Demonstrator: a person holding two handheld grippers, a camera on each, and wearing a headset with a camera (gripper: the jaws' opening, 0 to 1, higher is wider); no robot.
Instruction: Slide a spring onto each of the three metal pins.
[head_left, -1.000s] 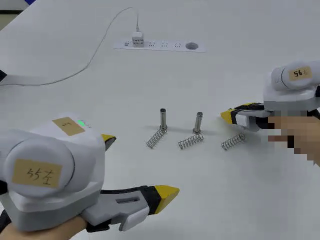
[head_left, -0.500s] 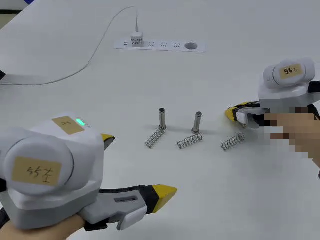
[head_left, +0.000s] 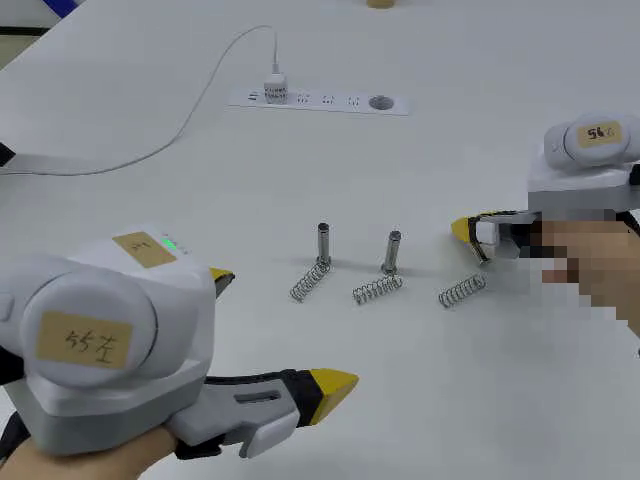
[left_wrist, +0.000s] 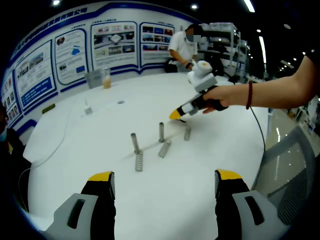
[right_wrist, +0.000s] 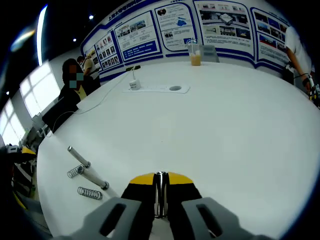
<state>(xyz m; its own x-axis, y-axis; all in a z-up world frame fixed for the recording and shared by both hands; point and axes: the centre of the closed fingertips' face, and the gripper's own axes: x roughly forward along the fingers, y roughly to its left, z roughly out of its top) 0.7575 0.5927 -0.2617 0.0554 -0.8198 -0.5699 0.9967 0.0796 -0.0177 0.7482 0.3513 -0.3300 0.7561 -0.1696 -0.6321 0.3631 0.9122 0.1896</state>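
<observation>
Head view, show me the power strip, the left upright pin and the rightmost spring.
power strip (head_left: 322, 100), head view, middle of its white body.
left upright pin (head_left: 323, 243), head view, midway up its shaft.
rightmost spring (head_left: 462, 290), head view, middle coils.

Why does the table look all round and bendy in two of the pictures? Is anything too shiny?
Left gripper view: the fisheye lens bulges the white table like a dome, and ceiling lights glare as streaks. Right gripper view: same bending, wall posters curve. Head view: no bending, soft even light, the springs look sharp with faint shadows.
</observation>
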